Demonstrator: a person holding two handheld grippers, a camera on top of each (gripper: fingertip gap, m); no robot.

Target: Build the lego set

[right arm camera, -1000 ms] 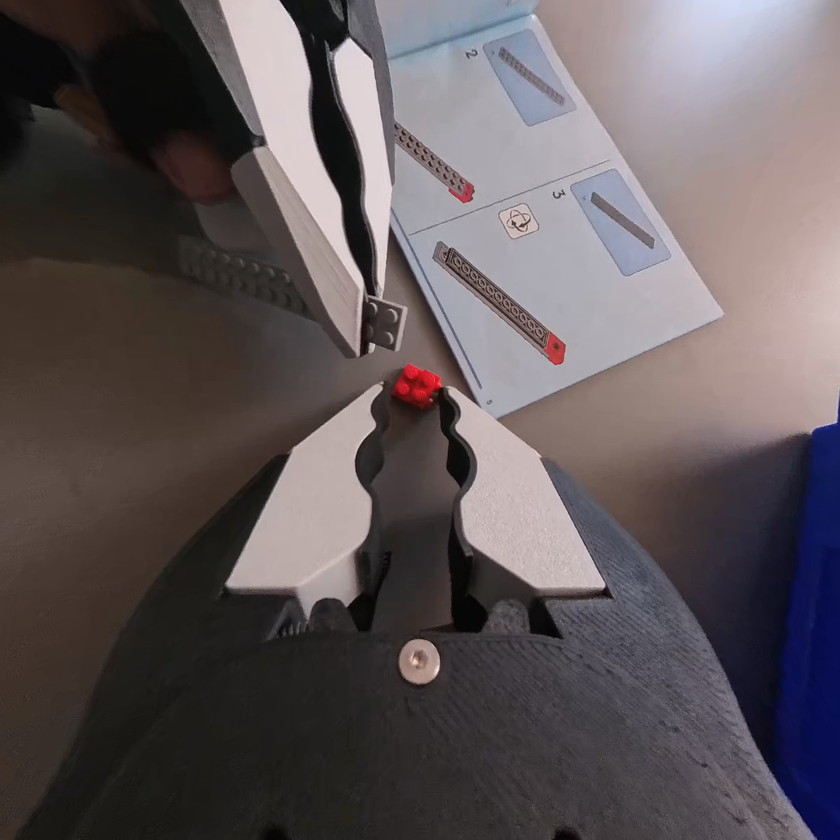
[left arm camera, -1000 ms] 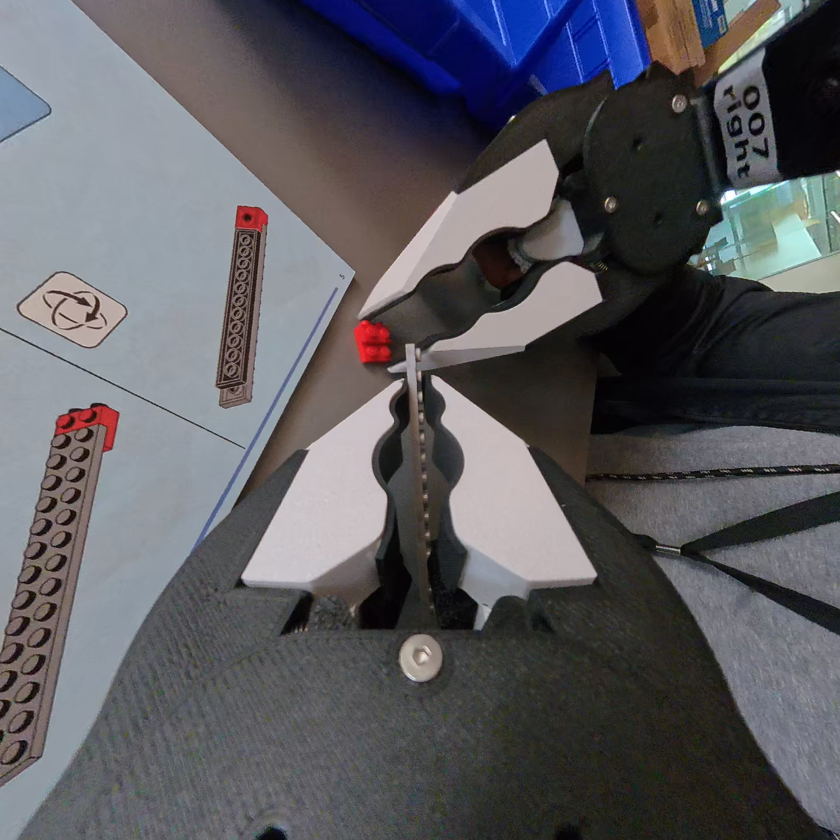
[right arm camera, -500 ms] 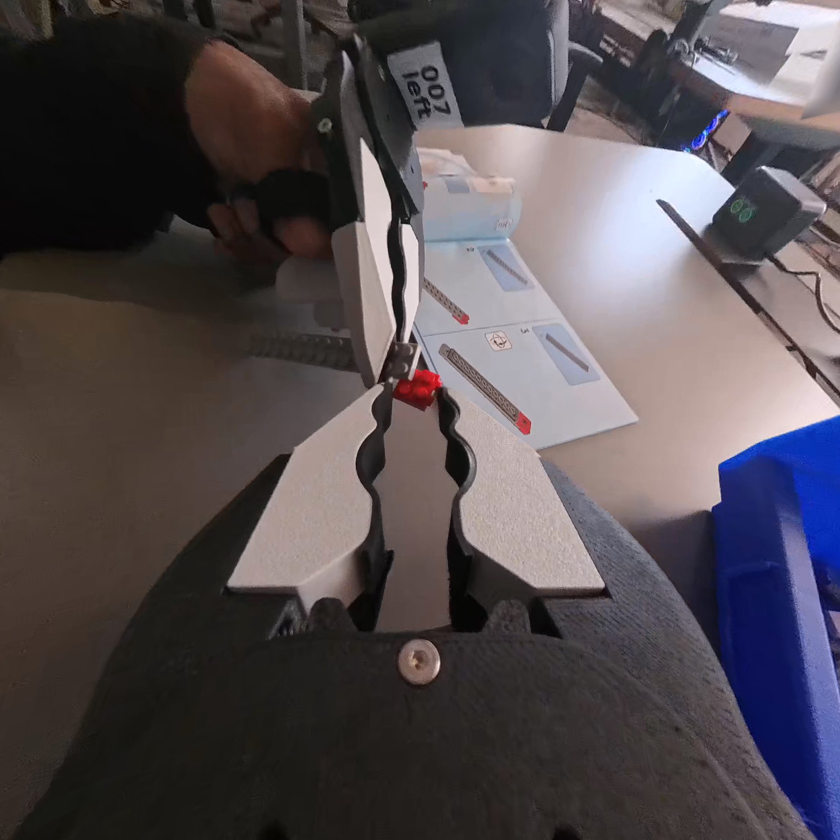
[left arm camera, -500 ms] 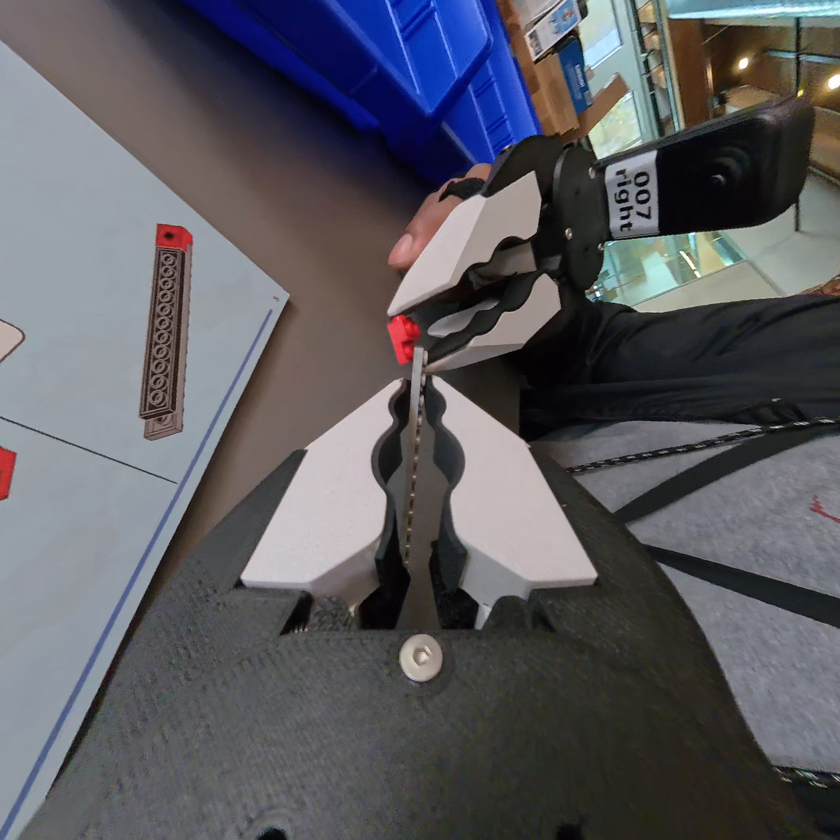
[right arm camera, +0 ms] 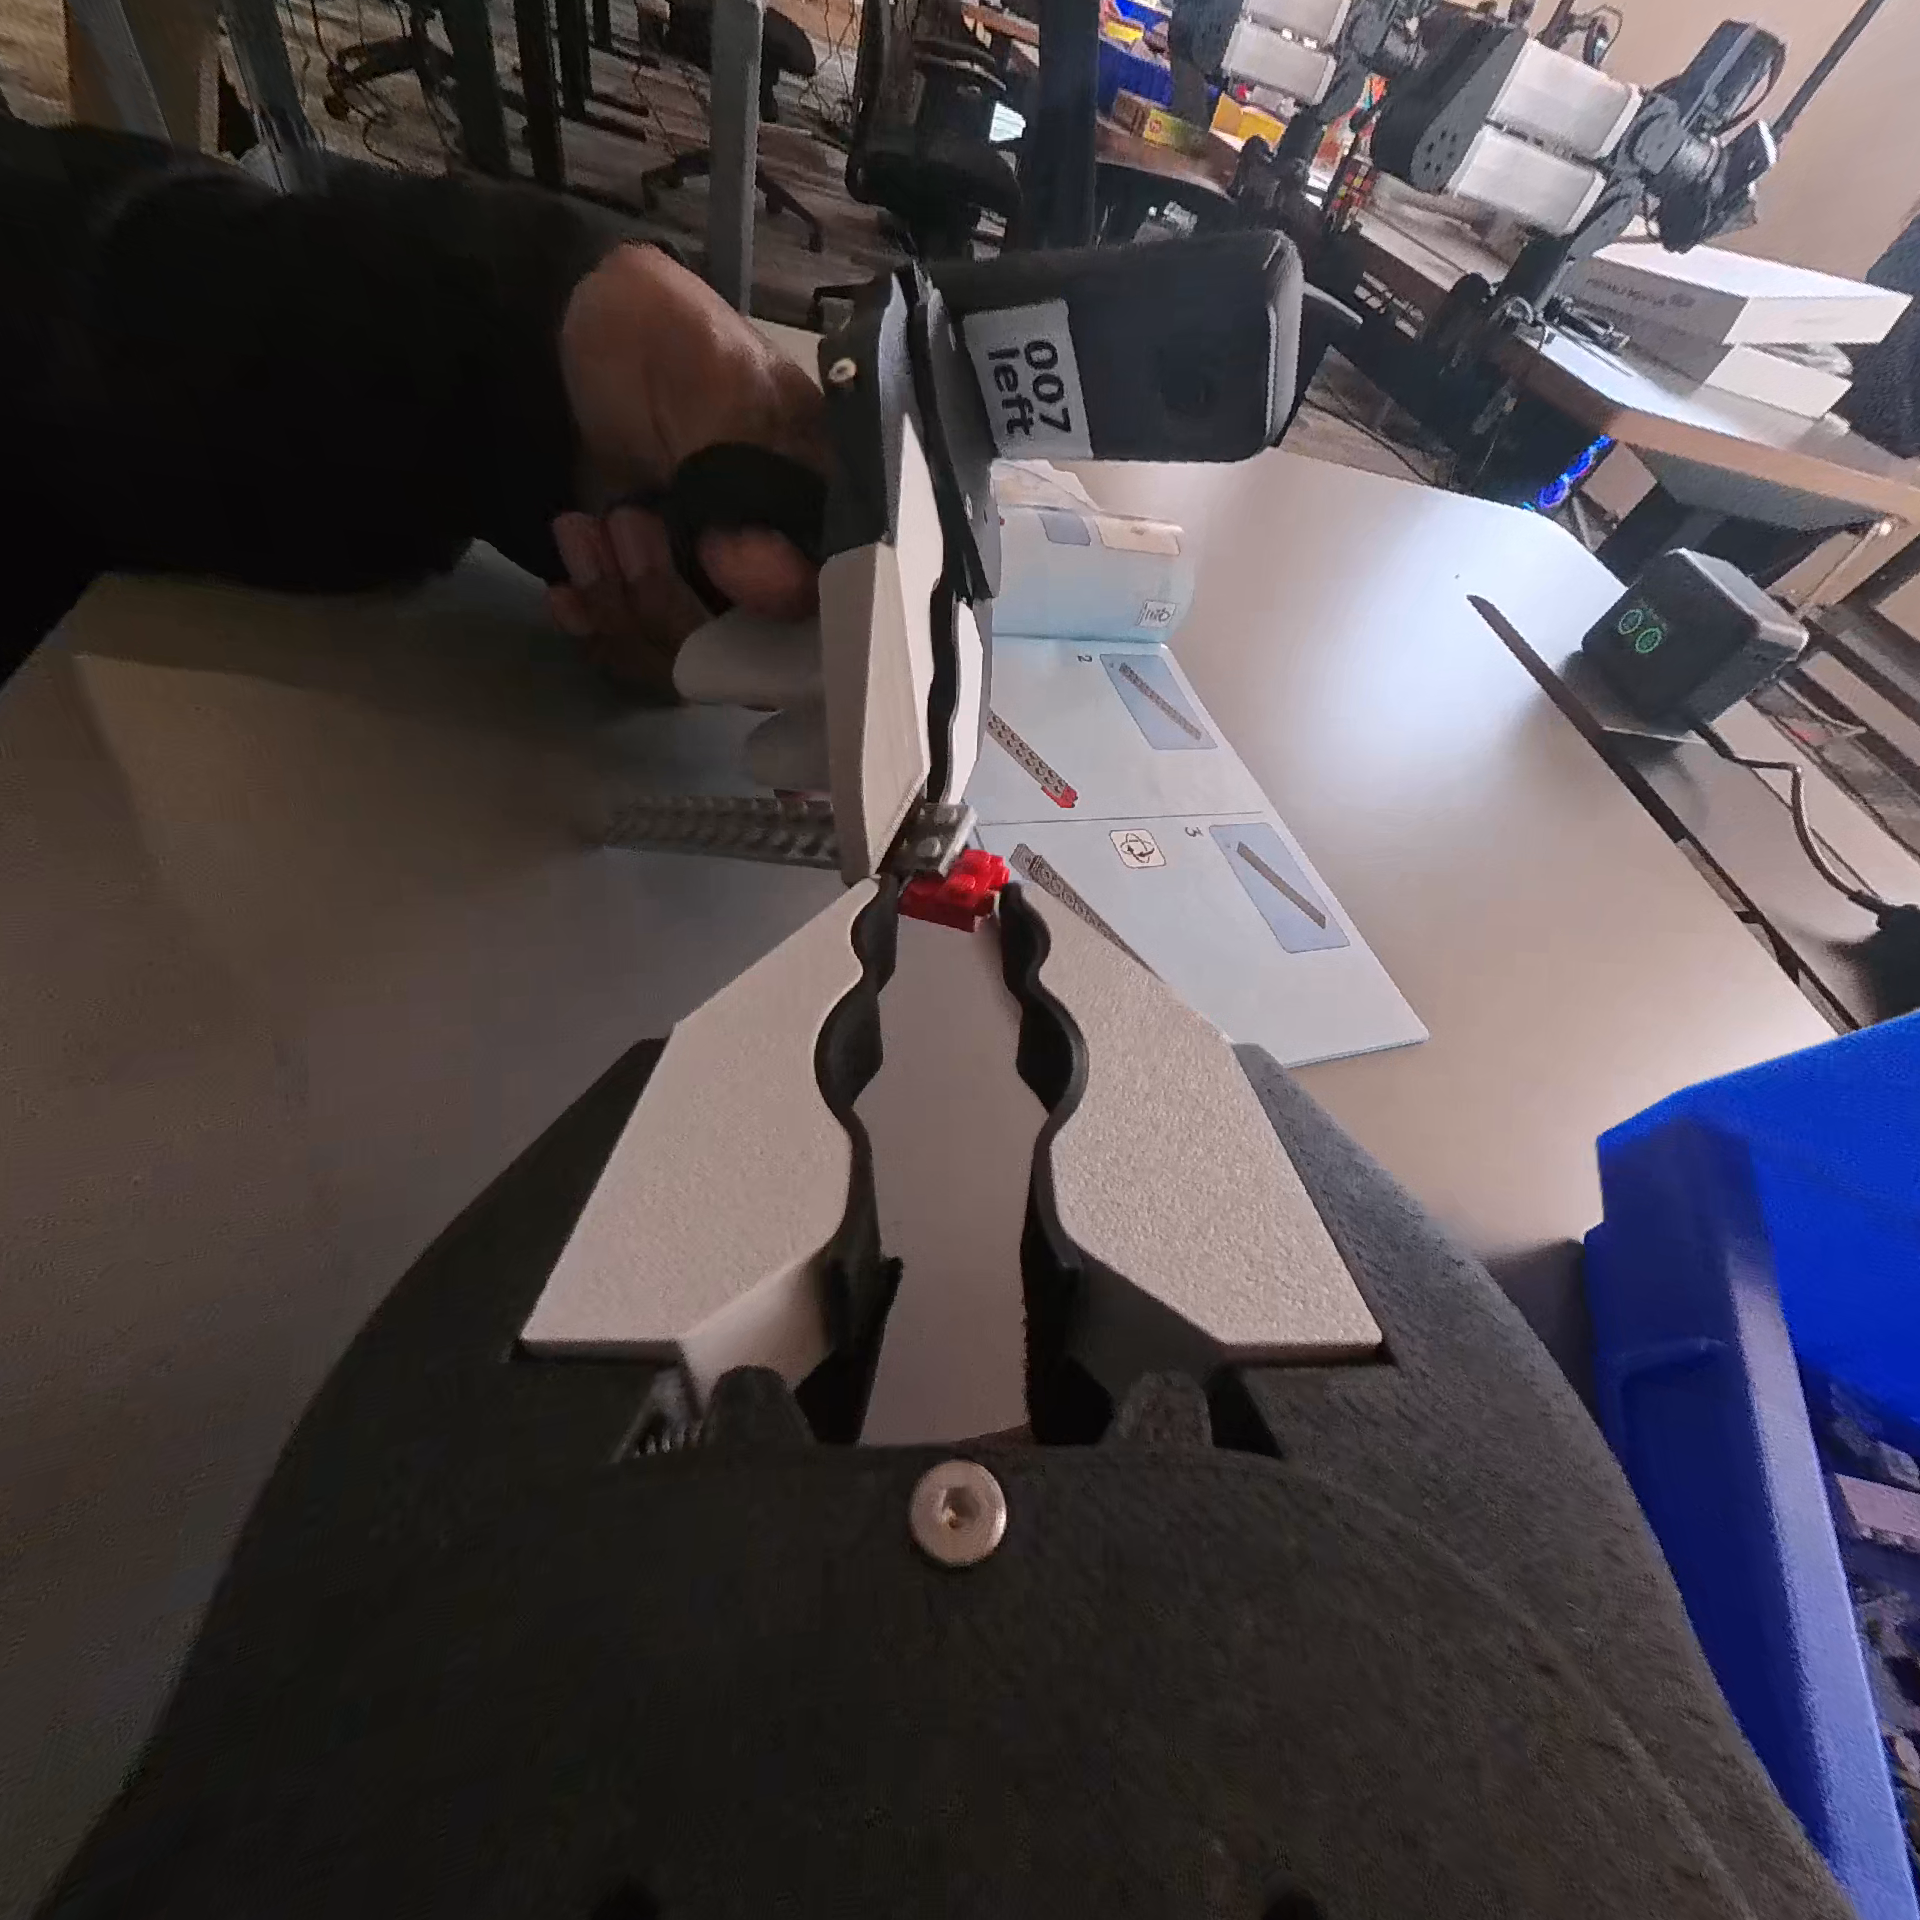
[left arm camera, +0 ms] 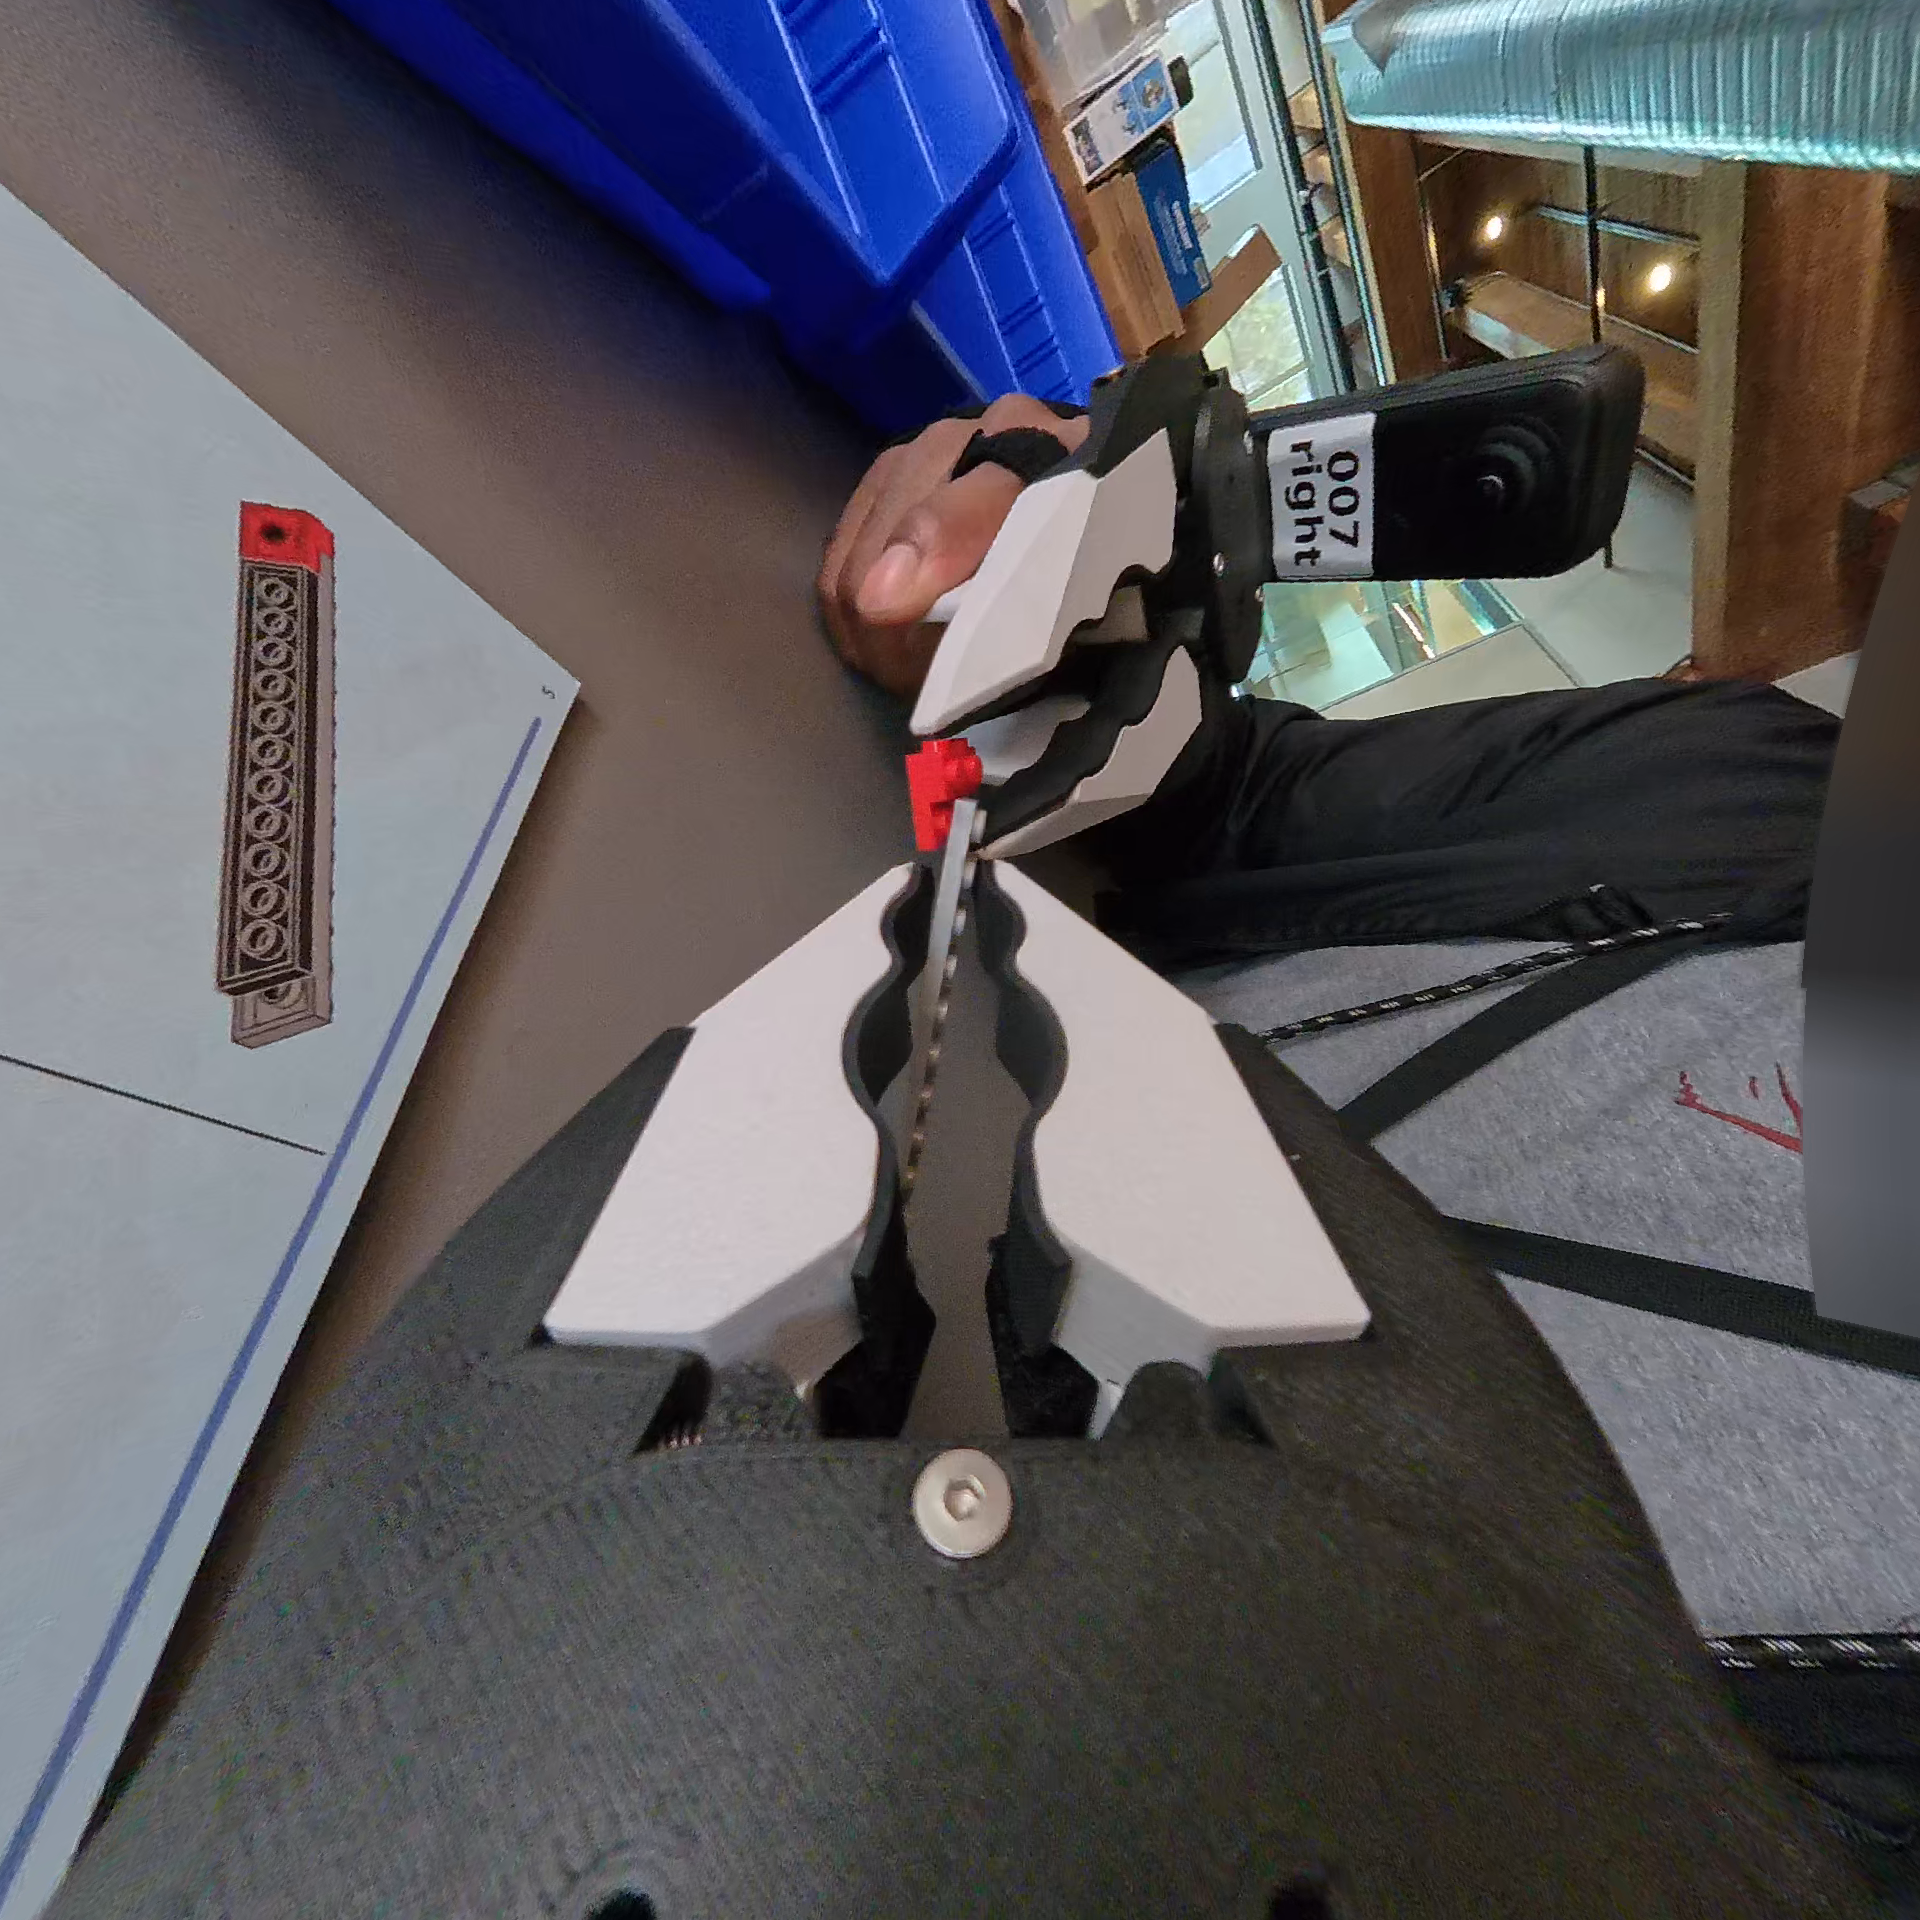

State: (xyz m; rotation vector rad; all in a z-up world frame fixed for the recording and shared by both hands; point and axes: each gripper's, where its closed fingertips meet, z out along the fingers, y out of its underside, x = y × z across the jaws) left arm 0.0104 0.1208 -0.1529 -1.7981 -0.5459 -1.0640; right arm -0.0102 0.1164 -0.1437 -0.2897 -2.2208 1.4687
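Lego parts meet at frame centre: a long grey plate (left arm camera: 940,997), seen edge-on, is clamped in the left gripper (left arm camera: 951,883), and a small red brick (right arm camera: 954,885) is pinched at the tips of the right gripper (right arm camera: 940,904). Both are light, rigid and slick, so I judge flat sides the best hold, above the counter (right arm camera: 312,935).

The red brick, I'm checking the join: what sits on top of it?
In the right wrist view, the grey plate's end rests on the red brick, held by the left gripper. Whether the studs have seated is hidden. The right gripper clamps the brick.
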